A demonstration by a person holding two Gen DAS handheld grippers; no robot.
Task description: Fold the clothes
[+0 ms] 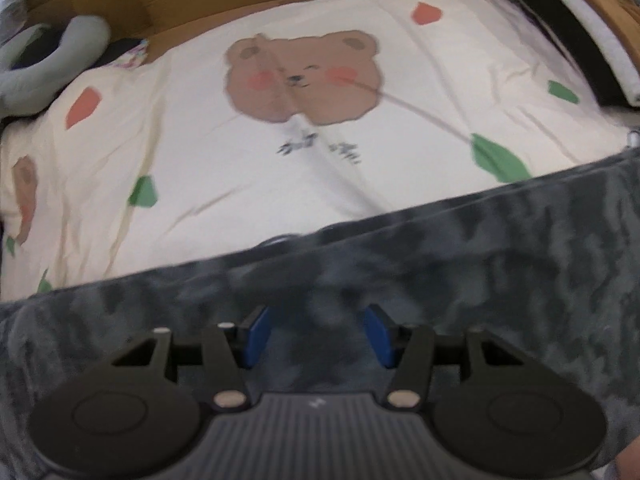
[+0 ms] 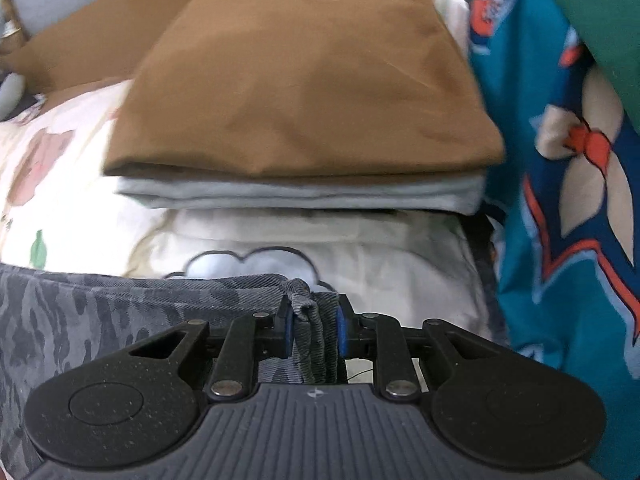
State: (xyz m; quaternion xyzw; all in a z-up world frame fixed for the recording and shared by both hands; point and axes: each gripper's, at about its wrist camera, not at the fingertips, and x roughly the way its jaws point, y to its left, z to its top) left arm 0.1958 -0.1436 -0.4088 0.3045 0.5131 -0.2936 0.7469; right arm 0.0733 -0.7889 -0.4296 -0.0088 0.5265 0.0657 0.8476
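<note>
Bunched corner of grey camouflage garment clamped by right gripper, left gripper held half-wide above same fabric, bear-print sheet spread beneath.

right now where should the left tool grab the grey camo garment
On its far hem, coming down from above. The grey camo garment lies flat under the open left tool, and the right tool already pinches a bunched corner, so a matching edge grip suits.
</note>
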